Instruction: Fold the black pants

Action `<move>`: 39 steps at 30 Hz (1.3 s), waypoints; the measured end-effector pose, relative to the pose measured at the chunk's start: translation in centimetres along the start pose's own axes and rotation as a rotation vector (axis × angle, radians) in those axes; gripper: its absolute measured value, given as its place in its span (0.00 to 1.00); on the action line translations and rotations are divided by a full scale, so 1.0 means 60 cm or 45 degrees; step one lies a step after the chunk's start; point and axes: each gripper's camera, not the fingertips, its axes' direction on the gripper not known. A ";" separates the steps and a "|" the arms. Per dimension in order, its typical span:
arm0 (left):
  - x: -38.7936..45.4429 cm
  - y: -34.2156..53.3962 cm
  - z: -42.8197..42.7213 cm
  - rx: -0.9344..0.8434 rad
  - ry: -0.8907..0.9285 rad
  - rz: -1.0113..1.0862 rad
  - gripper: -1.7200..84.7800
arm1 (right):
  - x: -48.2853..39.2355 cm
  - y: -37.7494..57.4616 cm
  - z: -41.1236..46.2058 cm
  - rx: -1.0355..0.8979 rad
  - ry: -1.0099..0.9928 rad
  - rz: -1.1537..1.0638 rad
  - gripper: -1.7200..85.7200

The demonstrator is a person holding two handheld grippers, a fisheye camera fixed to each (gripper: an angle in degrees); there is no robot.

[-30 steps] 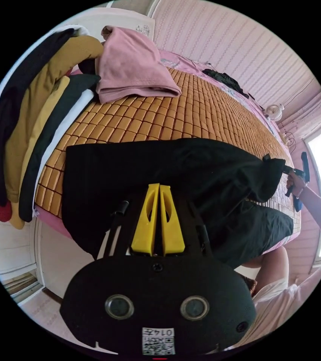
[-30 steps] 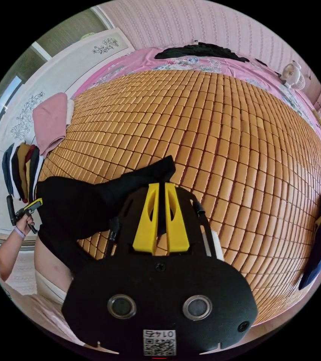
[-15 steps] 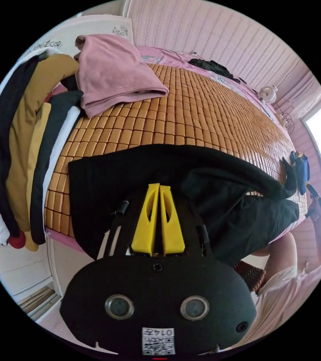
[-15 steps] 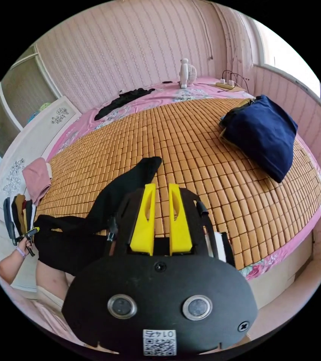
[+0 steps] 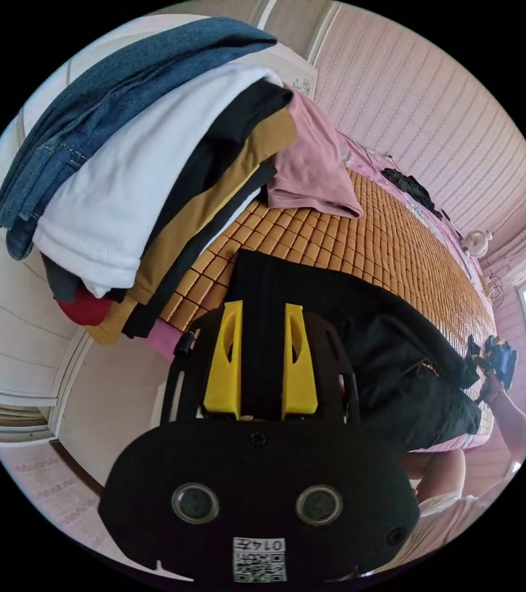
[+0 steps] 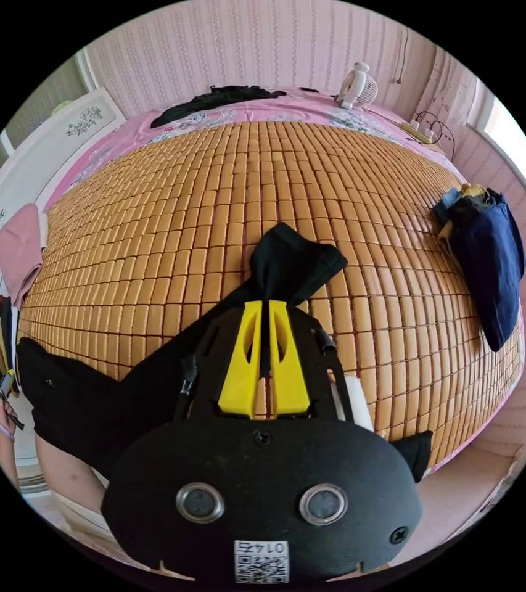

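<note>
The black pants (image 5: 361,333) lie along the near edge of a bamboo mat (image 5: 392,246) on the bed, partly hanging over the side. My left gripper (image 5: 263,305) stands open over one end of the pants, with black cloth seen between its yellow jaws. My right gripper (image 6: 266,303) is shut on the other end of the pants (image 6: 293,262), which bunches just past the jaws. The rest of the pants trails back toward the bed edge. The right gripper (image 5: 491,364) appears far off in the left gripper view, and the left gripper (image 6: 0,394) far off in the right gripper view.
A tall stack of folded clothes (image 5: 139,166) sits close to my left gripper, with a pink garment (image 5: 312,166) beside it. A navy clothes pile (image 6: 491,259) lies at the mat's right edge. A small fan (image 6: 358,86) and a black garment (image 6: 213,98) are by the far wall.
My left gripper's jaws have opened and let go of the pants, and its camera has swung toward the stack. My right gripper, open half a second ago, has shut on the pants' end.
</note>
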 end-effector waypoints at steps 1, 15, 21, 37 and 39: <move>-0.004 -0.006 0.013 -0.012 -0.003 -0.026 0.14 | 0.003 0.000 -0.002 -0.015 -0.012 0.002 0.05; 0.128 -0.083 0.022 -0.051 -0.156 0.354 0.04 | 0.139 0.020 -0.174 0.405 -0.207 0.319 0.07; 0.138 -0.142 0.065 -0.059 -0.154 0.187 0.06 | 0.152 0.009 -0.106 0.295 -0.105 0.484 0.13; 0.099 -0.114 0.115 -0.279 -0.257 0.222 0.07 | 0.170 0.012 -0.003 0.090 0.168 0.386 0.06; 0.089 -0.111 0.113 -0.276 -0.238 0.194 0.08 | 0.202 0.057 -0.009 0.051 0.123 0.400 0.08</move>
